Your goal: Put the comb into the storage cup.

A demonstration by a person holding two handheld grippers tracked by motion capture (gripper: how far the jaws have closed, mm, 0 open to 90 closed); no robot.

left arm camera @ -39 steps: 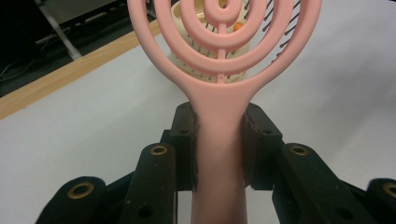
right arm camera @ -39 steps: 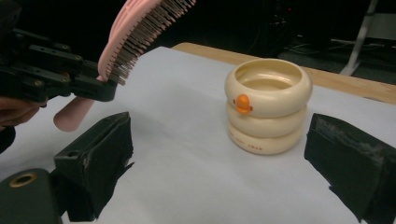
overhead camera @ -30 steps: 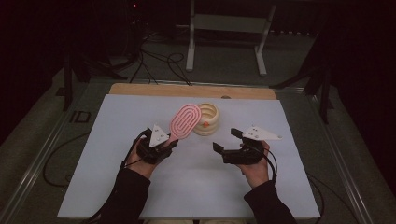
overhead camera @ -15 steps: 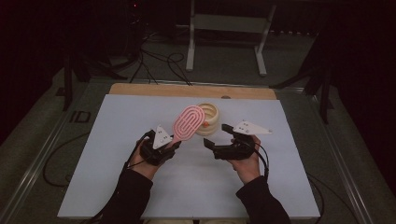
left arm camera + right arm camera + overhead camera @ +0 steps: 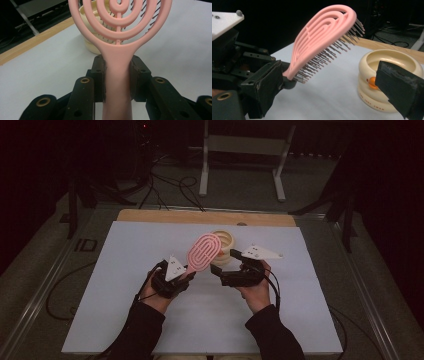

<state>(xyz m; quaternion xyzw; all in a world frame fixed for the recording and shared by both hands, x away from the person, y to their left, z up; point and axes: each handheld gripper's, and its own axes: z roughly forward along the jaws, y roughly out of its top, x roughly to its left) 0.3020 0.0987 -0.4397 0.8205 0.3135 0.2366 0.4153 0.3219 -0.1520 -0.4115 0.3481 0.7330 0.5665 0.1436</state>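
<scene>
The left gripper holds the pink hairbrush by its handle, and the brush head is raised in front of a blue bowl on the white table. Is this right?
Not quite: the bowl is cream-coloured, not blue, as the right gripper view shows. The rest stands: the left gripper holds the pink hairbrush by its handle, head raised in front of the bowl on the white table.

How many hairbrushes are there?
1: a pink hairbrush, its handle clamped in the left gripper and held above the table, beside the cream bowl.
</scene>
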